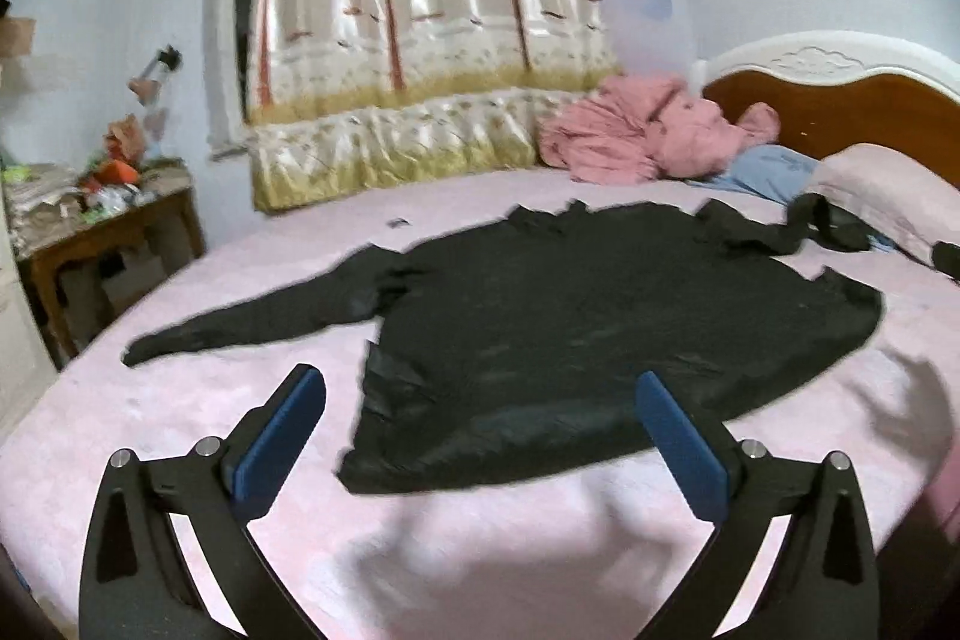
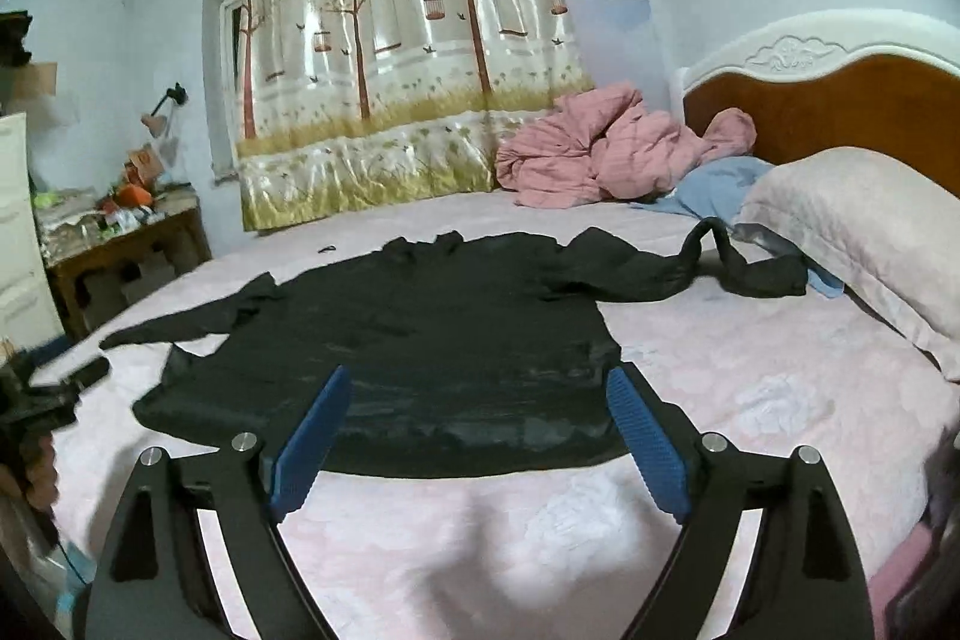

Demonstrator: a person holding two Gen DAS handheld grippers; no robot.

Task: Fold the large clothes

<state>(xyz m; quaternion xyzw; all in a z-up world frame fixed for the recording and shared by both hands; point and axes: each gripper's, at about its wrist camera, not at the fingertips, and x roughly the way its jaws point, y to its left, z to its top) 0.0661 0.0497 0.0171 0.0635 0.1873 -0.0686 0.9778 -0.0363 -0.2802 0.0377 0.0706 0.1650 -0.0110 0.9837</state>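
a: so where was the black top (image 1: pixel 540 328)?

b: flat on the pink bed (image 1: pixel 180 436), hem nearest, one sleeve (image 1: pixel 240 322) trailing left, the other sleeve (image 2: pixel 708 262) bunched far right by the pillow (image 2: pixel 858 232).

a: and the grippers?

b: left gripper (image 1: pixel 480 424) and right gripper (image 2: pixel 480 424) both had jaws wide apart, holding nothing, raised over the near hem.

a: the risk?

b: i judged the twisted right sleeve could fold in crooked, or a pinch could catch the bedsheet too.
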